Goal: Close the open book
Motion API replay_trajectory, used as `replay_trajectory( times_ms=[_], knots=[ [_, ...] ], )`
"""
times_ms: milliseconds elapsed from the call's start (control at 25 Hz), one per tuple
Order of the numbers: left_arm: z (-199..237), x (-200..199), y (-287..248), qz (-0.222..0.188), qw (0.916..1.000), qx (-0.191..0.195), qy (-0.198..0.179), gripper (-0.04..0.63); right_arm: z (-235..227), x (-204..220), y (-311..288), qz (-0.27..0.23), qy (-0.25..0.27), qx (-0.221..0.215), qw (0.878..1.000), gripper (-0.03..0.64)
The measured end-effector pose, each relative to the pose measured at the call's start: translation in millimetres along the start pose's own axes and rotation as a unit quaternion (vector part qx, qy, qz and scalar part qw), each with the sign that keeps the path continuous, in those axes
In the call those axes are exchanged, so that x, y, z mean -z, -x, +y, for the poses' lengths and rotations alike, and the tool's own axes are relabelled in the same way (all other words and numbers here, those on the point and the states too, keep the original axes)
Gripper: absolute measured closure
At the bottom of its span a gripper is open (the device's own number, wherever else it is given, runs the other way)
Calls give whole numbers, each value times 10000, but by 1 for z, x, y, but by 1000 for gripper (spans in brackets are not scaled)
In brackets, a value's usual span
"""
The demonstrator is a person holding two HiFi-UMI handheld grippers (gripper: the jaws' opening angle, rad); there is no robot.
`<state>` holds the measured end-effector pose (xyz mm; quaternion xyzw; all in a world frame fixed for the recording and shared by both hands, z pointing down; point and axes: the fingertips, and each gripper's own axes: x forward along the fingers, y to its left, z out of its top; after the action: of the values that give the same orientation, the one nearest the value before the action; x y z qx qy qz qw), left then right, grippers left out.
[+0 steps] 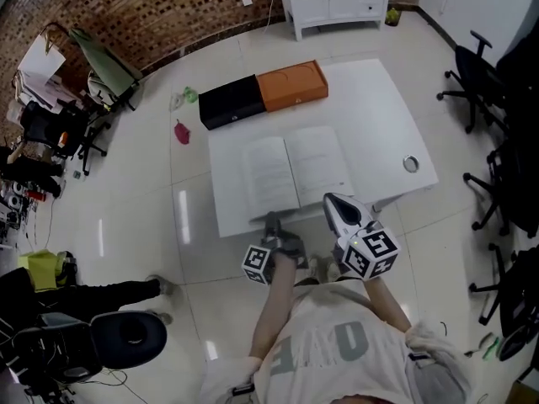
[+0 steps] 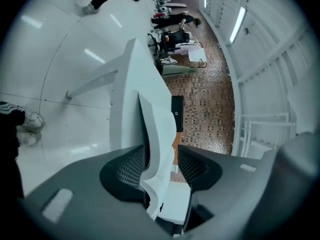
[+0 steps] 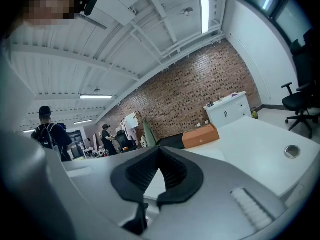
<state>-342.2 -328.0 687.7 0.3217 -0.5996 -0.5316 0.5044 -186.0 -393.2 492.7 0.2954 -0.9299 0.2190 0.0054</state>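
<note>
Table (image 1: 379, 116) carries the book (image 1: 295, 171) fully open (closing not yet done), left tongs (image 2: 160, 166) wide astride its near edge, right tongs (image 3: 159, 151) pinched together, empty.

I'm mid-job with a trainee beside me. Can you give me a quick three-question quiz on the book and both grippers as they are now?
1. True or false: the book lies closed on the table.
2. What stands between the jaws of the left gripper? A) the book's edge B) a pen C) nothing
3. Fill in: the jaws of the right gripper are ___.

Key: 1 false, it lies open; 2 A; 3 shut.
</note>
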Motion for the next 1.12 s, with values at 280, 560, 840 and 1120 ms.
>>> replay_trajectory(
  times_ms=[280, 560, 840, 1120],
  knots=[
    [22, -11, -7, -238, 9985, -327, 369, 383, -14, -10, 1, -68, 51, 219, 9997, 612],
    [15, -19, -20, -382, 9983, -263, 364, 400, -16, -13, -9, -27, 114, 204, 9997, 612],
    [14, -37, -29, -584, 9980, -220, 65, 427, -20, -10, -21, 60, 149, 224, 9996, 612],
    [-8, -31, -22, -624, 9795, -450, -1863, 465, -17, -4, -30, 259, 127, 199, 9994, 612]
  ],
)
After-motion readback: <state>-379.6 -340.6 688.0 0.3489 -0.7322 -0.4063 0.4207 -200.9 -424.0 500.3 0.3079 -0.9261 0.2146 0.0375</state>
